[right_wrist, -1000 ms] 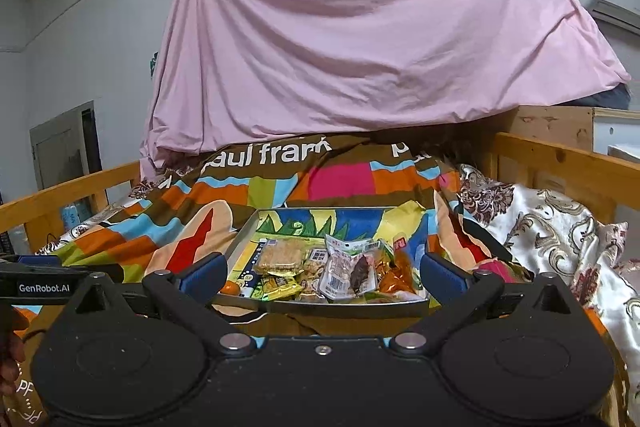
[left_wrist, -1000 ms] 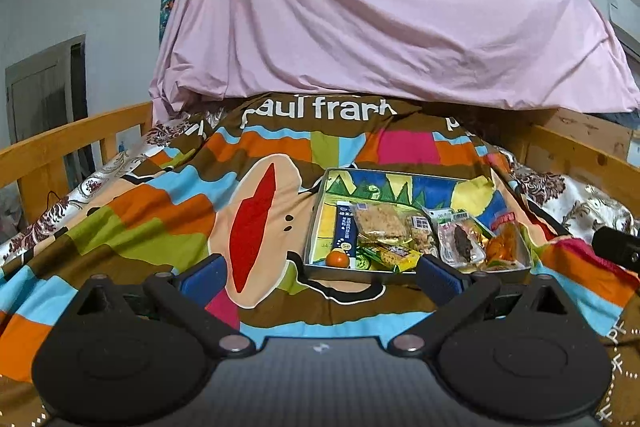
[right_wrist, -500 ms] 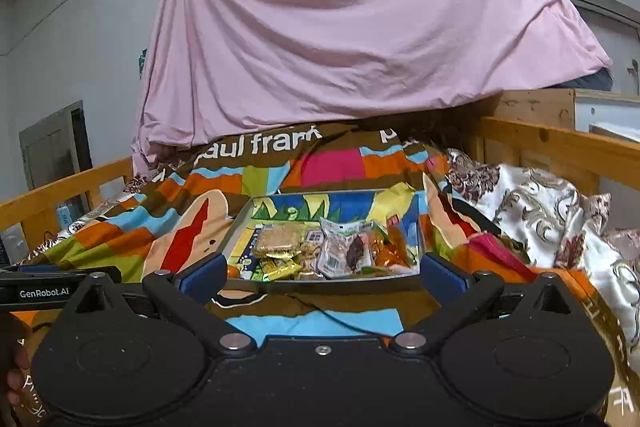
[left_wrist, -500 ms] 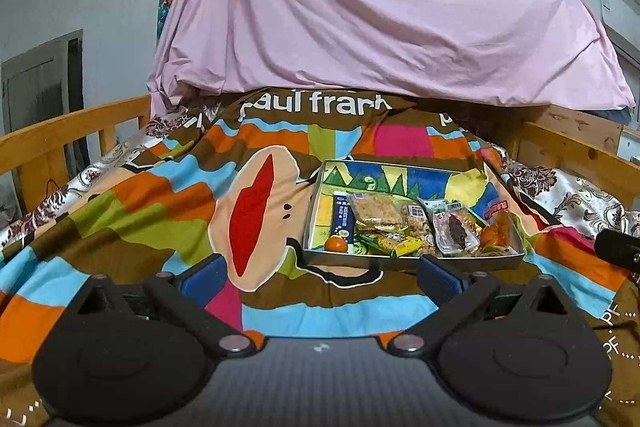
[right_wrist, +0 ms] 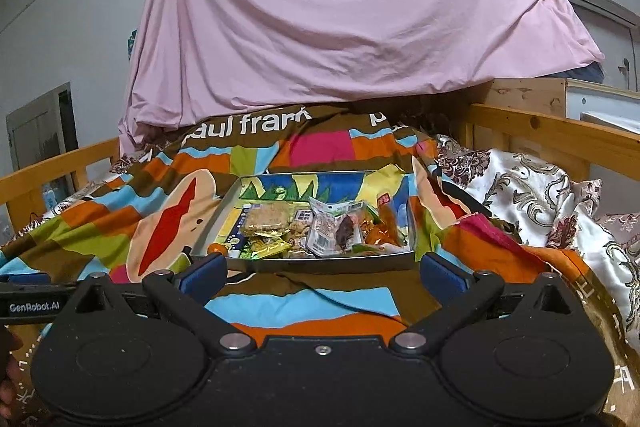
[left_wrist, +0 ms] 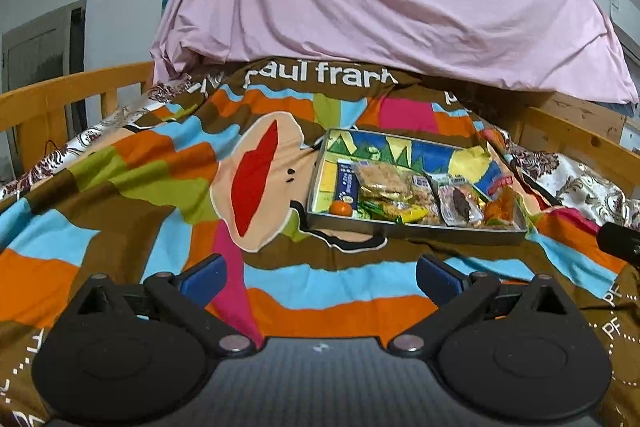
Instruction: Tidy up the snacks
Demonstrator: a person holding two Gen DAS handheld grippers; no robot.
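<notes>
I'm holding both claws released and empty, low in each frame. My left gripper [left_wrist: 320, 273] is hanging over the striped blanket [left_wrist: 120, 187], short of the snack tray [left_wrist: 416, 227], which sits right of centre in the left view. My right gripper [right_wrist: 322, 269] is facing the same tray [right_wrist: 320, 261] at frame centre, its near rim just beyond the fingertips. Snacks are lying jumbled: a small orange [left_wrist: 341, 207] in the near-left corner, a cracker pack [right_wrist: 267, 220], and a clear packet [right_wrist: 334, 231] leaning on the others. Risks I'm seeing: the soft bedding is letting the tray tip if I press the rim, slick wrappers are likely to slip, and the orange could roll.
</notes>
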